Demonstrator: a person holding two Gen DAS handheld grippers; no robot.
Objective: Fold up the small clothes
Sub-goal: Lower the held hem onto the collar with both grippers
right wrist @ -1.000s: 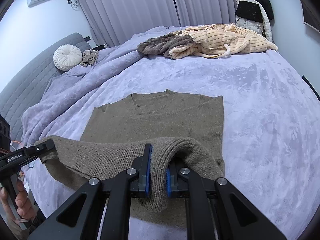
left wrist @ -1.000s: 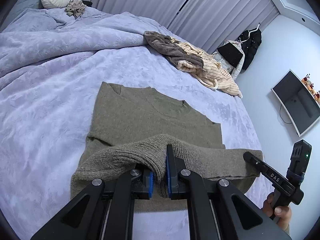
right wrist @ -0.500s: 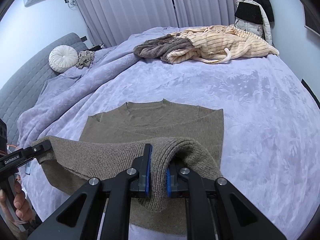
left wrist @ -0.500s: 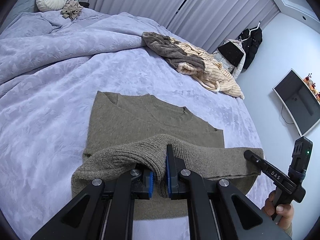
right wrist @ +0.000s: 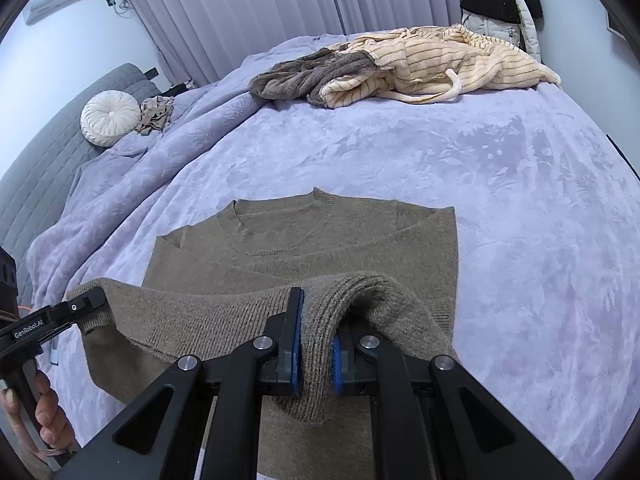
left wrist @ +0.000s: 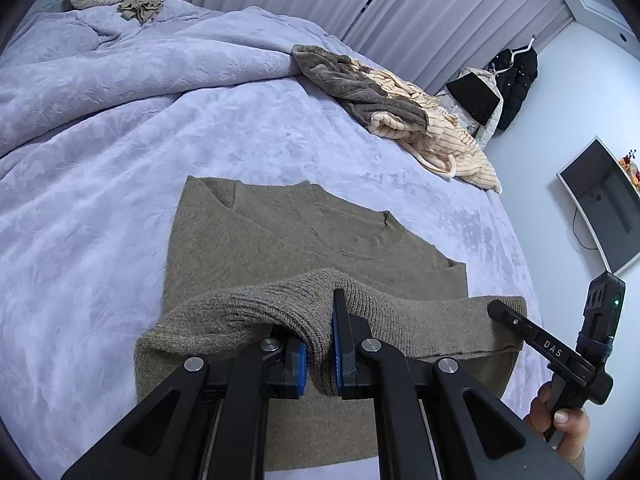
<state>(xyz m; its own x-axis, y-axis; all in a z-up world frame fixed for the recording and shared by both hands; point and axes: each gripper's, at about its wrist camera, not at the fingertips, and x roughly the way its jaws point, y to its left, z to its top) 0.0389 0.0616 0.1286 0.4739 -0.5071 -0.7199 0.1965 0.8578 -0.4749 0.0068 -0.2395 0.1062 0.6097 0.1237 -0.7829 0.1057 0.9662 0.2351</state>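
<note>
An olive-brown knit sweater (left wrist: 280,240) lies flat on the lilac bedspread, neckline away from me, sleeves folded in. My left gripper (left wrist: 320,354) is shut on the ribbed hem at its left bottom corner. My right gripper (right wrist: 316,356) is shut on the hem at the right bottom corner. Both hold the hem lifted above the sweater's body (right wrist: 320,240). Each gripper shows in the other's view: the right one (left wrist: 520,328) and the left one (right wrist: 72,308).
A pile of grey and cream striped clothes (right wrist: 400,68) lies at the bed's far side. A round white cushion (right wrist: 110,118) and a small beige garment (right wrist: 156,114) sit by the grey headboard. A wall screen (left wrist: 604,204) hangs at right.
Both grippers, still holding the hem, have moved slightly forward over the sweater toward the neckline. The grip has not changed.
</note>
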